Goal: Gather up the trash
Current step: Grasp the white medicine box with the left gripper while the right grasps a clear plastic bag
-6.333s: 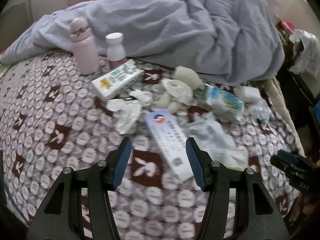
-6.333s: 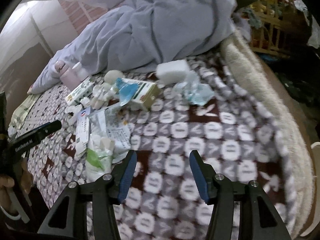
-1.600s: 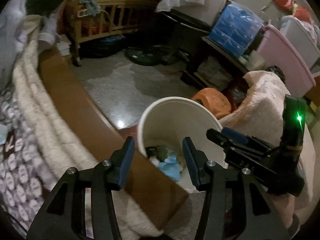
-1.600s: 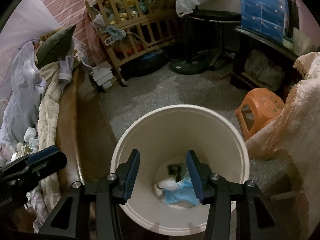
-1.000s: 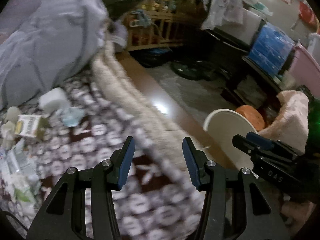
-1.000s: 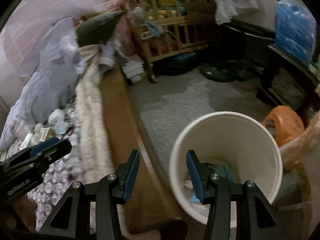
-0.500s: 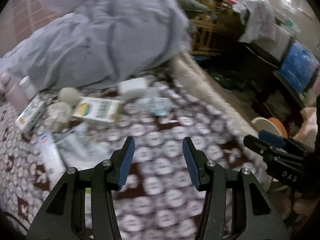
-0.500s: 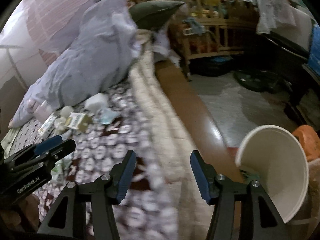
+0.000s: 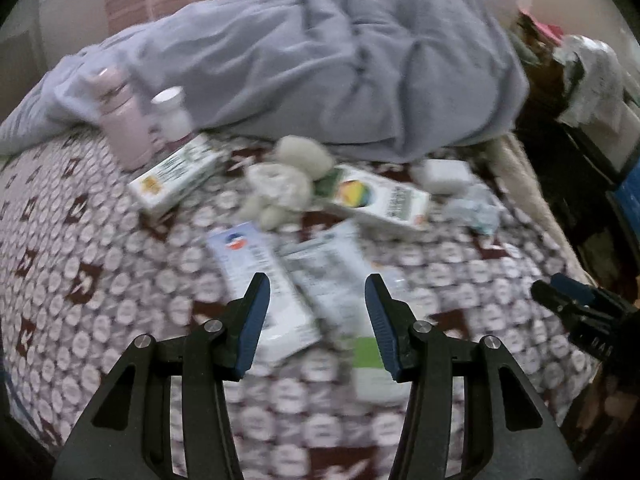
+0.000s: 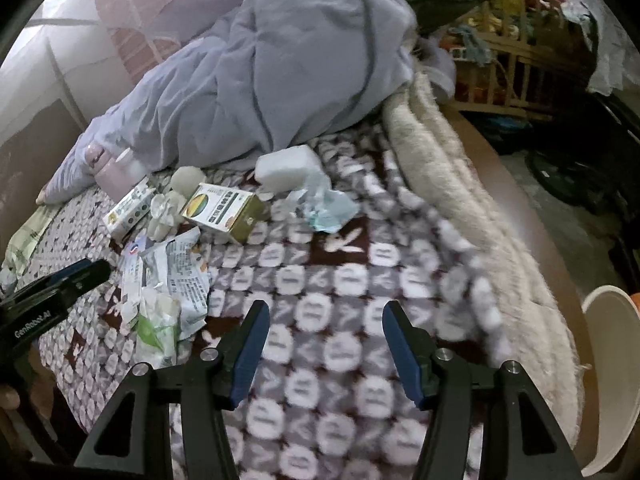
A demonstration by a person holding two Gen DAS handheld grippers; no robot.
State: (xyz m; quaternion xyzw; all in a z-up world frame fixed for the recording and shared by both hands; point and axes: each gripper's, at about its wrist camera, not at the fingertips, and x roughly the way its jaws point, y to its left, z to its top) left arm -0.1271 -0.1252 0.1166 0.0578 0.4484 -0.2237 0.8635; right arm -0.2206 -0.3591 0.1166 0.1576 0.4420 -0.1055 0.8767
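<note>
Where legible, "GenRobot.AI" on left hand-held gripper (image 10: 52, 300)

Both hand-held grippers (image 9: 316, 288) (image 10: 324, 316) agape, empty

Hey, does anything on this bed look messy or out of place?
Yes. Trash litters the patterned bedspread: a crumpled printed foil wrapper, wadded white tissues, a crushed pale blue wrapper and two cardboard boxes lying flat. None of it belongs on a bed.

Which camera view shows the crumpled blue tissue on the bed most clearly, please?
The right wrist view: the crumpled blue tissue lies sharp and unobstructed beside the white foam block. In the left wrist view it is small, off to the right and motion-blurred.
</note>
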